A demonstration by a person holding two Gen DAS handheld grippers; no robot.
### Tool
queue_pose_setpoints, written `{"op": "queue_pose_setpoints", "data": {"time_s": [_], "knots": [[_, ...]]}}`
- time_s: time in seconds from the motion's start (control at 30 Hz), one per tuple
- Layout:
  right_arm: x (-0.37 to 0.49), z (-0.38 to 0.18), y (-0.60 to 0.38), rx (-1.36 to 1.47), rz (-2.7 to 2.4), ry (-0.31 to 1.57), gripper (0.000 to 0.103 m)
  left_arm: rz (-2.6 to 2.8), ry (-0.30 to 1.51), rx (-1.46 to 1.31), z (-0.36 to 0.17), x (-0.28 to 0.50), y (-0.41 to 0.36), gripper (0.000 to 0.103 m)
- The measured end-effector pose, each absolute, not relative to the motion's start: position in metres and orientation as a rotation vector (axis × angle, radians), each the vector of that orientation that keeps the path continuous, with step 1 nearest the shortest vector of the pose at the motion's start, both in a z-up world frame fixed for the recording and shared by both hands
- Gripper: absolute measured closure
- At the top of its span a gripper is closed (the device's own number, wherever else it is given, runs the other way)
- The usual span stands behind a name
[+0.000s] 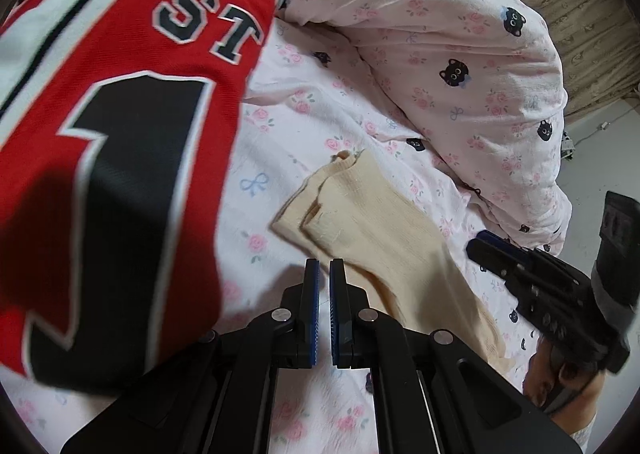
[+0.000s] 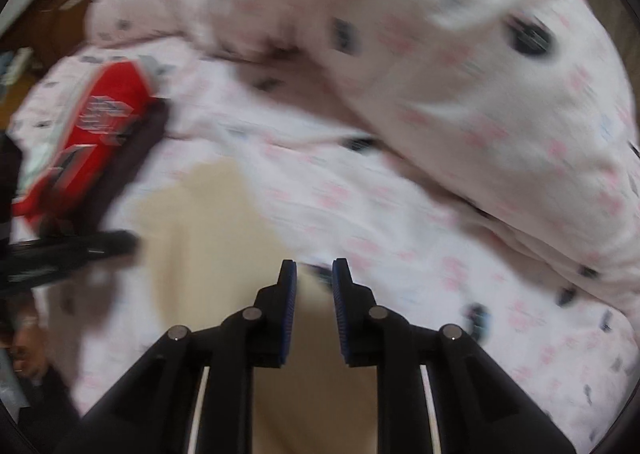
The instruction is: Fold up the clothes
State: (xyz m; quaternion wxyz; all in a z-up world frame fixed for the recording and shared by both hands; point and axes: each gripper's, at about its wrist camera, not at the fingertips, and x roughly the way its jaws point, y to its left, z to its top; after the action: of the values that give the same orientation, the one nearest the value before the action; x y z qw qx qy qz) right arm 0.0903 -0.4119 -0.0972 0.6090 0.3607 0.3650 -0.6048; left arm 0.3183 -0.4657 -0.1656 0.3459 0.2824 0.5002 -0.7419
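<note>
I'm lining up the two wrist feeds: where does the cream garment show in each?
Left wrist: the cream garment lies centre to lower right, just beyond the left gripper.
Right wrist: it fills the lower centre, blurred, running under the right gripper.
Shared landmark: the red jersey, on the left in both.
</note>
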Motion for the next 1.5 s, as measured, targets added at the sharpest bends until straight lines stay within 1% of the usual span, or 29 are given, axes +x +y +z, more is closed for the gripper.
{"op": "queue_pose_setpoints", "data": {"time_s": [0.13,0.27,0.33,0.37,0.4,0.47,0.73,0.8,0.83,0.87,0.9,1.03,1.17,1.27,1.5], "knots": [[0.142,-0.093,-0.419,0.751,-1.275,0.841,0.084,-1.929,1.262,0.751,-0.16,0.326,-0.458,0.098],[0.182,-0.096,-0.431,0.682,-1.242,0.884,0.082,-1.903,1.301,0.745,-0.162,0.337,-0.461,0.096],[0.196,-0.102,-0.438,0.675,-1.235,0.906,0.077,-1.894,1.325,0.739,-0.163,0.344,-0.462,0.095],[0.203,-0.104,-0.442,0.671,-1.232,0.916,0.069,-1.891,1.324,0.737,-0.163,0.347,-0.462,0.094],[0.206,-0.106,-0.444,0.664,-1.239,0.92,0.069,-1.894,1.325,0.733,-0.163,0.351,-0.462,0.094],[0.212,-0.108,-0.449,0.657,-1.253,0.925,0.066,-1.899,1.335,0.727,-0.163,0.356,-0.462,0.093],[0.22,-0.119,-0.461,0.69,-1.249,0.951,0.065,-1.917,1.357,0.714,-0.161,0.371,-0.459,0.093],[0.219,-0.122,-0.464,0.704,-1.247,0.961,0.068,-1.921,1.361,0.712,-0.161,0.374,-0.459,0.093],[0.218,-0.124,-0.465,0.71,-1.246,0.968,0.076,-1.922,1.363,0.711,-0.161,0.375,-0.459,0.093],[0.217,-0.125,-0.466,0.718,-1.244,0.971,0.087,-1.924,1.366,0.71,-0.161,0.375,-0.458,0.093],[0.216,-0.125,-0.467,0.725,-1.242,0.973,0.094,-1.926,1.366,0.71,-0.161,0.375,-0.458,0.093],[0.211,-0.113,-0.466,0.753,-1.233,0.912,0.097,-1.931,1.37,0.704,-0.161,0.377,-0.458,0.093],[0.204,-0.101,-0.469,0.811,-1.203,0.832,0.097,-1.931,1.377,0.702,-0.161,0.378,-0.459,0.093],[0.203,-0.098,-0.471,0.839,-1.182,0.805,0.097,-1.931,1.381,0.701,-0.161,0.376,-0.46,0.093],[0.209,-0.119,-0.476,0.893,-1.137,0.824,0.097,-1.928,1.38,0.705,-0.161,0.375,-0.459,0.093]]}}
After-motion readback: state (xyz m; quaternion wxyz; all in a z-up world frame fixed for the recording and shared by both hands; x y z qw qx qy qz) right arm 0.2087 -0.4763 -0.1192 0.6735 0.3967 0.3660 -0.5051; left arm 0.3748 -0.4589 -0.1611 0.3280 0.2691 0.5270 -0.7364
